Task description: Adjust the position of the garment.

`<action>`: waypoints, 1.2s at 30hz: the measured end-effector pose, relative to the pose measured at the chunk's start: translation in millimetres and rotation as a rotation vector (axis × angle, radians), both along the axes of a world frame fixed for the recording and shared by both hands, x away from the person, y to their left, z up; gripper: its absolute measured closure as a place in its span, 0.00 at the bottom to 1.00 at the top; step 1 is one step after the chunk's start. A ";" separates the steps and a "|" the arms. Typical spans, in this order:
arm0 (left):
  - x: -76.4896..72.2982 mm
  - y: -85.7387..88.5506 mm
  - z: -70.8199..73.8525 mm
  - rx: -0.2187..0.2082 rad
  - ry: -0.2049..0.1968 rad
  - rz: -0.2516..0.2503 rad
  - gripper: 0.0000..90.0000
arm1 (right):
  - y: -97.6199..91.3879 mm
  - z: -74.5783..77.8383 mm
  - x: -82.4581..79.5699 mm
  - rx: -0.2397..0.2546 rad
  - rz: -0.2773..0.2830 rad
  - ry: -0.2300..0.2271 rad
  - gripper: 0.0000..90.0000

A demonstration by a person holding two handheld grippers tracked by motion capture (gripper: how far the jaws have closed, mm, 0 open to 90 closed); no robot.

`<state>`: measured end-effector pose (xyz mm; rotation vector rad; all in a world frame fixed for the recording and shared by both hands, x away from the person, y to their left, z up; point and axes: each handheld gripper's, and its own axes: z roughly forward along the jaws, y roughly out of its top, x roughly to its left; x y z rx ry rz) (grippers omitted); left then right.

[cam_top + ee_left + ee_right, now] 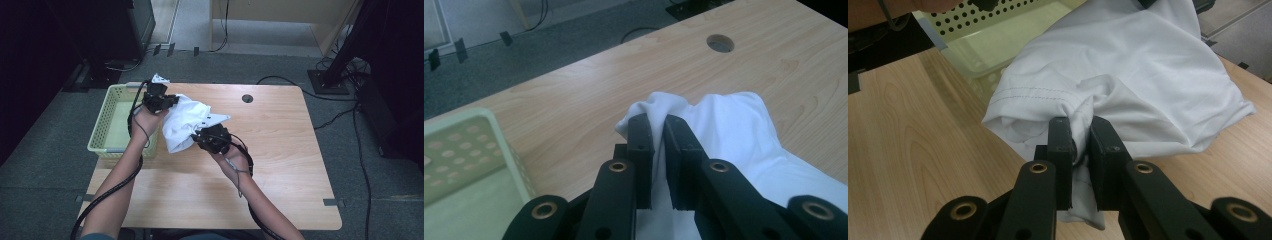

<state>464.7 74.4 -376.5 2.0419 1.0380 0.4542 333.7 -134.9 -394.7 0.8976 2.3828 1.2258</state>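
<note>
A white cloth garment (182, 120) hangs bunched between my two grippers above the wooden table (280, 165). My left gripper (159, 98) is shut on its far left corner, next to the basket; in the left gripper view the white cloth (729, 125) is pinched between the black jaws of the left gripper (658, 125). My right gripper (212, 137) is shut on a fold at the near right; in the right gripper view the white cloth (1128, 70) gathers into the jaws of the right gripper (1082, 129). The garment's lower part droops toward the tabletop.
A pale green perforated basket (102, 127) stands at the table's left edge, seemingly with nothing in it. A round cable hole (247, 98) sits near the far edge. Cables and a dark stand (332, 75) lie on the floor beyond the table.
</note>
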 end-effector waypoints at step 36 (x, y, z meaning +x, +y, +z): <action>9.9 51.3 22.9 0.001 -0.032 0.087 0.94 | 48.6 19.1 23.8 -0.002 0.063 -0.016 0.92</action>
